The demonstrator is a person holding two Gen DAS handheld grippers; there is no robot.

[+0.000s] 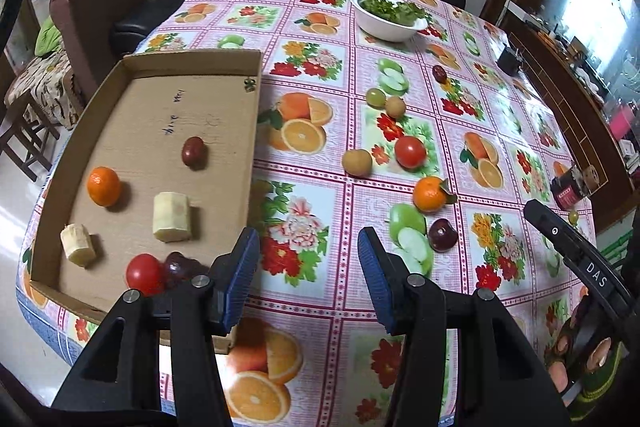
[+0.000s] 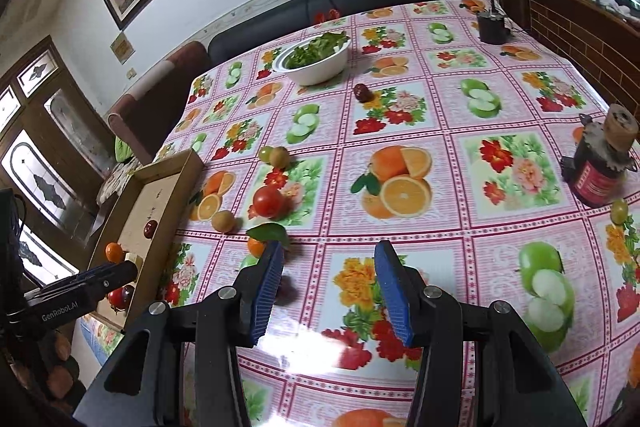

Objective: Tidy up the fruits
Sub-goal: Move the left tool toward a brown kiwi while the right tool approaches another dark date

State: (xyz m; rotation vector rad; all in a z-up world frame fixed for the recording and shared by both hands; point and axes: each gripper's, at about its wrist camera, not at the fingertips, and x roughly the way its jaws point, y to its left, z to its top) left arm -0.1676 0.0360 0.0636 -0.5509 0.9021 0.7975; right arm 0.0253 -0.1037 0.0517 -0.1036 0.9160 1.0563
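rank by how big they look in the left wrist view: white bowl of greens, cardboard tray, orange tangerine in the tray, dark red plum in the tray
1. cardboard tray
2. white bowl of greens, though it sits farther away
3. orange tangerine
4. dark red plum, slightly smaller and also farther

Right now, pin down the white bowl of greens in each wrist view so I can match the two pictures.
Left wrist view: white bowl sits upper right of centre, near the table's far edge.
Right wrist view: the bowl sits upper centre, left of the dark red fruit.
Shared landmark: the cardboard tray, at left in both.
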